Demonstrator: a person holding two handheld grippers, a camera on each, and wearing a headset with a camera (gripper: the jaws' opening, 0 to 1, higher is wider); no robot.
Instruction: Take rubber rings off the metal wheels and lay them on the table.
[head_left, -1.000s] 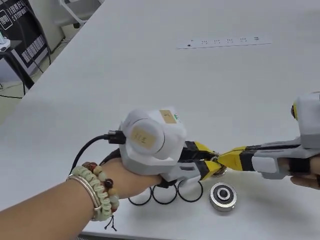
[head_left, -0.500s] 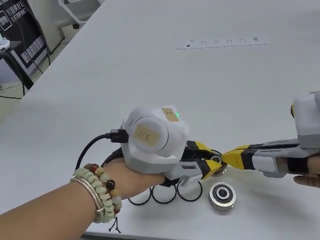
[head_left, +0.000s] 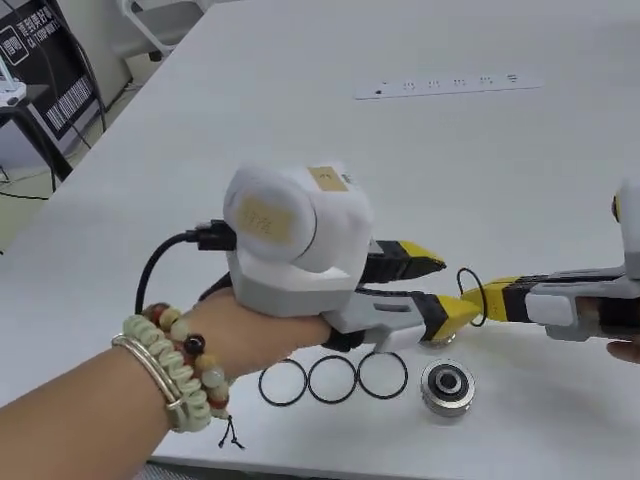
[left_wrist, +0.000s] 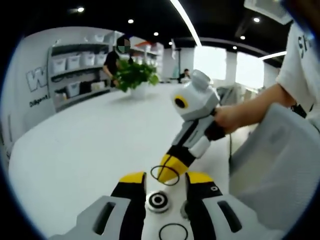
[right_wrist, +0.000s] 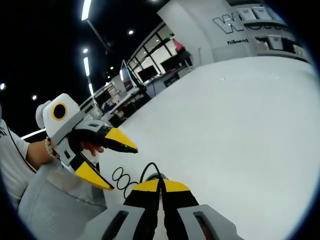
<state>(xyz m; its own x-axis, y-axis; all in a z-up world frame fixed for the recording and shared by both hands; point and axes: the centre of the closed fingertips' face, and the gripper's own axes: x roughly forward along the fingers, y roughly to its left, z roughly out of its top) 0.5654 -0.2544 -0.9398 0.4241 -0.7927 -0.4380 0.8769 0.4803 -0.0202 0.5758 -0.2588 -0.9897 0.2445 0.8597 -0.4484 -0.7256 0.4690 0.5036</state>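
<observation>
bench (head_left: 300, 120): white | left hand (head_left: 245, 345): in from lower left, left tongs (head_left: 450, 286) level above bench, gaping, aimed right | right tongs (head_left: 478, 302): level from right, pinching ring (head_left: 468, 270) upright, midair | wheel (head_left: 446, 386), three loose rings (head_left: 332, 357): on bench

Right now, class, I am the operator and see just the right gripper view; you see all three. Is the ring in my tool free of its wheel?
Observer: Yes. In the head view the whole rubber ring hangs from the right tool, in the air, on no wheel.
Operator: How many are laid down?
Observer: Three rings lie side by side in a row on the table.
Operator: And the wheel?
Observer: The metal wheel lies flat beside that row's right end.
</observation>
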